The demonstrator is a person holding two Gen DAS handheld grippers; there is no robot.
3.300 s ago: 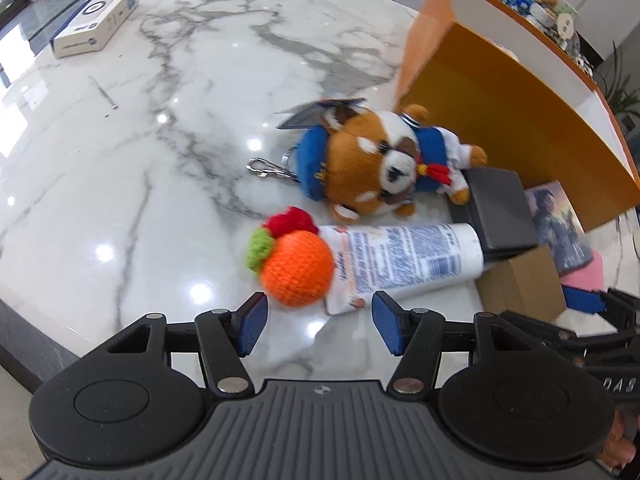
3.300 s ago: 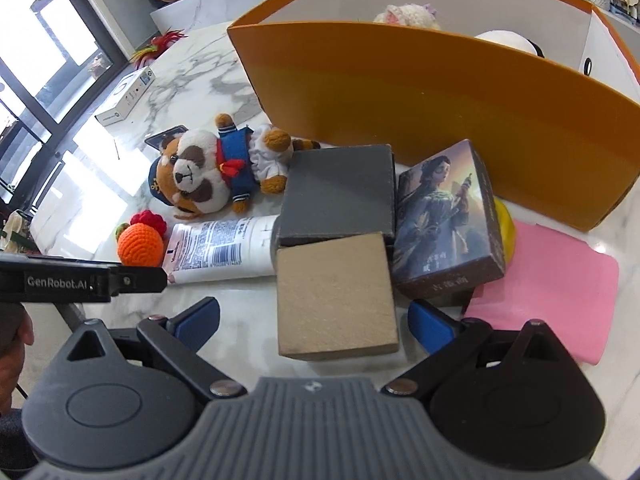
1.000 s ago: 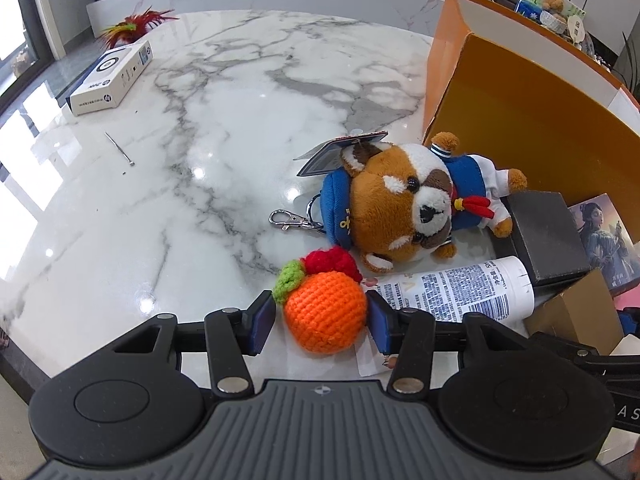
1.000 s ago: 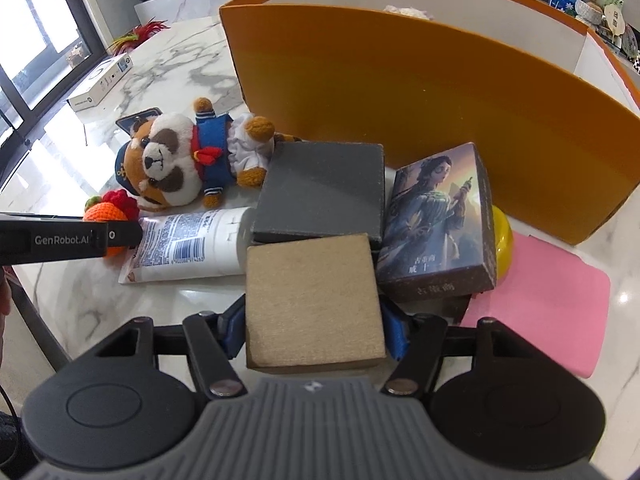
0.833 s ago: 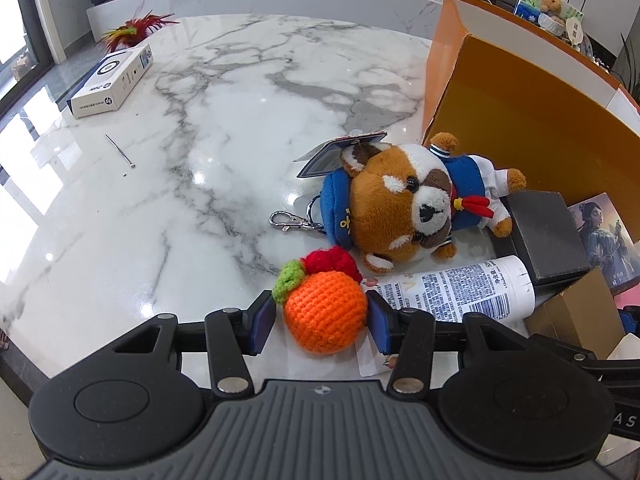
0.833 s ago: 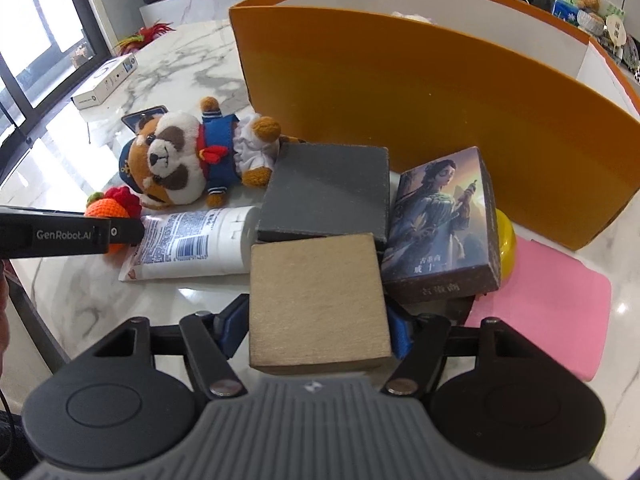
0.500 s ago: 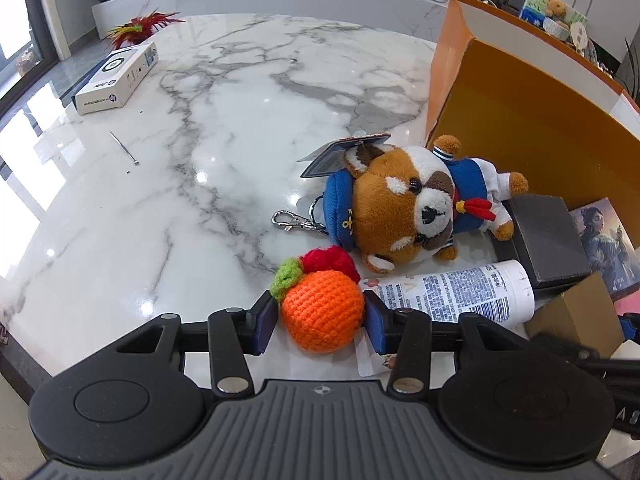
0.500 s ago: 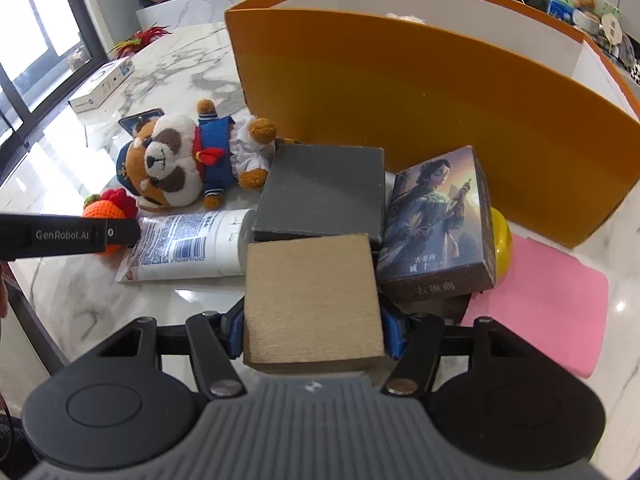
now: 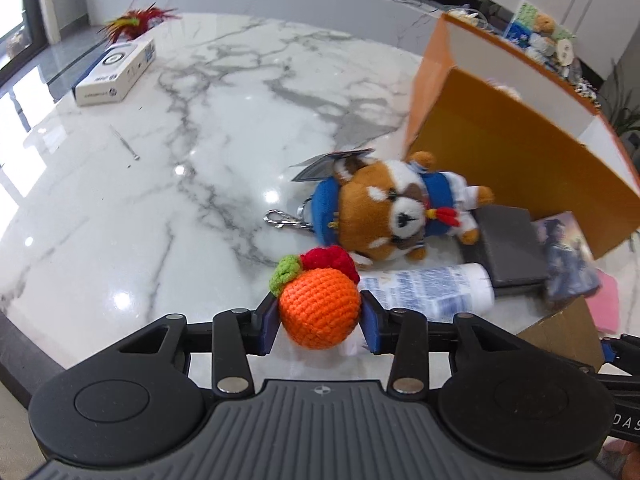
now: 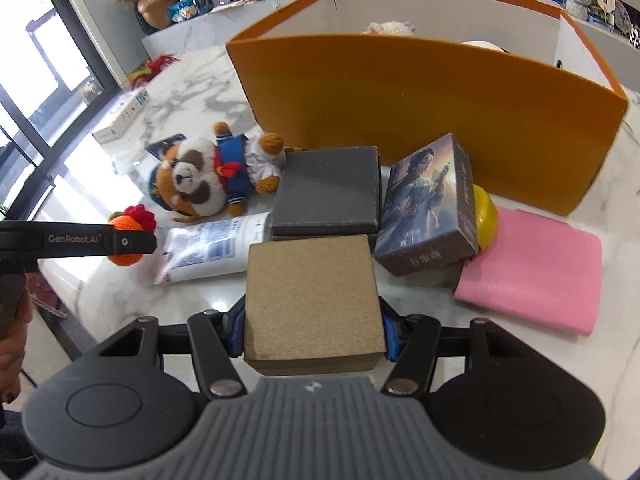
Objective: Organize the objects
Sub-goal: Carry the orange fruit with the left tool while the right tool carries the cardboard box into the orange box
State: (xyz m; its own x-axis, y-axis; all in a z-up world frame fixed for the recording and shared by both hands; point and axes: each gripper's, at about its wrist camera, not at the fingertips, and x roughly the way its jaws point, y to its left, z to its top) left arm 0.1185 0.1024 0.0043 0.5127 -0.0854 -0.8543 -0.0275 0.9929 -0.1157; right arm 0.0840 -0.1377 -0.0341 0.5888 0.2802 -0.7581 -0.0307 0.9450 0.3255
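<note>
A: Crocheted orange (image 9: 318,314) sits between the pads of the left claw (image 9: 319,322), which has just closed and now pinches it from both sides, low over the table (image 9: 120,208) edge. It is soft yarn, so the grip may be squashing more than holding, and it could squirm out on the way to the orange box (image 10: 420,108).

B: And beside it?

A: White tube (image 9: 432,288) lies just beside the orange, under the plush raccoon (image 9: 392,212). A low swing could drag either one, or snag the plush's metal clip (image 9: 282,218).

B: What about the right side?

A: Right claw (image 10: 312,338) is clenched on the tan box (image 10: 312,300), its jaws having just drawn in against the two side faces. The hold is near the box's near end, so it may tip forward. The grey box (image 10: 328,196) and the picture box (image 10: 430,208) stand close ahead; a forward push would knock them, and the box wall is tall enough to catch a low carry.
</note>
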